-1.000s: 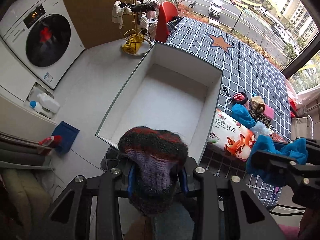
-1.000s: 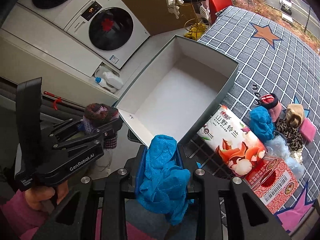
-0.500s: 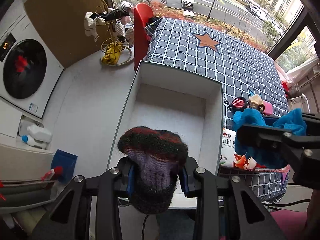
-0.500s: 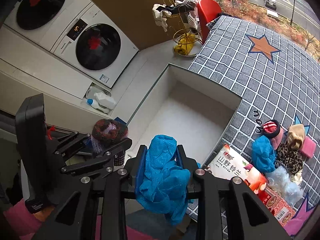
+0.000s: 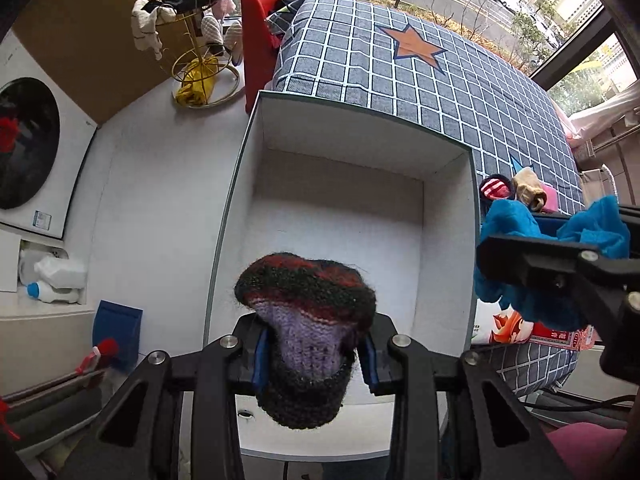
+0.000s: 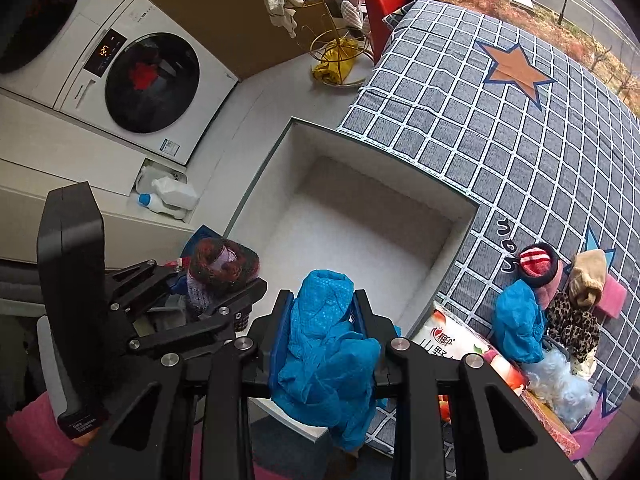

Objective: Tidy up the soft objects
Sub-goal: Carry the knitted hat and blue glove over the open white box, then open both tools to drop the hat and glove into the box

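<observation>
My left gripper (image 5: 314, 354) is shut on a knitted piece (image 5: 308, 320) of red, black and purple wool, held above the near end of an open white box (image 5: 340, 216). The right gripper (image 6: 322, 328) is shut on a bright blue soft cloth (image 6: 324, 352) and hangs over the box's near right corner (image 6: 400, 320). In the left wrist view the right gripper and its blue cloth (image 5: 520, 224) show at the right edge. In the right wrist view the left gripper with the wool piece (image 6: 222, 266) shows at the left. The box is empty inside.
A checked blue cover (image 6: 500, 128) carries more soft things: a blue piece (image 6: 518, 326), a red striped knit (image 6: 536, 264), a tan piece (image 6: 586, 276), a leopard cloth (image 6: 572, 320), plus a tissue pack (image 6: 460, 344). A washing machine (image 6: 152, 80), a gold rack (image 5: 196, 68) and a red chair (image 5: 262, 20) stand beyond.
Both grippers have swung across with their loads, from beside the box's near left edge to over its near end. The box now sits centred under the left gripper. Neither grip has changed.
</observation>
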{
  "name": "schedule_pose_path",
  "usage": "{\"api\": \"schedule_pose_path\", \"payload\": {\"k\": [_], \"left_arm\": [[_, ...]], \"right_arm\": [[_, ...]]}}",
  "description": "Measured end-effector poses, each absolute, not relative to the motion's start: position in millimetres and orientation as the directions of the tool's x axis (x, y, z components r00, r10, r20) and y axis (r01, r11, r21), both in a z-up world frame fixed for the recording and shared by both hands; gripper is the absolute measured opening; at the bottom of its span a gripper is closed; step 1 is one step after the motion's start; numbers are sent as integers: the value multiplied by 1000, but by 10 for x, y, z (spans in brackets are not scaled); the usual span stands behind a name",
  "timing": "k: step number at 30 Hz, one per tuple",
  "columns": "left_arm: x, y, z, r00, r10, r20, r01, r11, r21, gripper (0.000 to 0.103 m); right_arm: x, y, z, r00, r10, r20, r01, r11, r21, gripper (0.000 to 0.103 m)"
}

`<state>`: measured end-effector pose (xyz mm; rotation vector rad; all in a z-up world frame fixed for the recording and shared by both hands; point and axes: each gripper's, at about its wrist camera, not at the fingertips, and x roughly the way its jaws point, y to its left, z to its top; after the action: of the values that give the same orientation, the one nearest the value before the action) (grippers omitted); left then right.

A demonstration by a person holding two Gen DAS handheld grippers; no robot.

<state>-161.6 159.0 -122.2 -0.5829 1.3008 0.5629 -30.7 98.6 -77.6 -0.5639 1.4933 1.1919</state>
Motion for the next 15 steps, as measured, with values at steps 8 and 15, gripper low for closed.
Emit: {"api": "schedule_pose_path", "payload": {"k": [8,15], "left_arm": [[-1537,1694,-1392,156,21,-987,-665,742,-89,39],[-1488,1736,-1433,148,30,-989,-659,749,-75,63]], "right_arm": [[-264,1117,-958,-297,209,-932,-830,426,360,31],[-227,1174,-1037,-302,206,-931,-815,450,364,31]]}}
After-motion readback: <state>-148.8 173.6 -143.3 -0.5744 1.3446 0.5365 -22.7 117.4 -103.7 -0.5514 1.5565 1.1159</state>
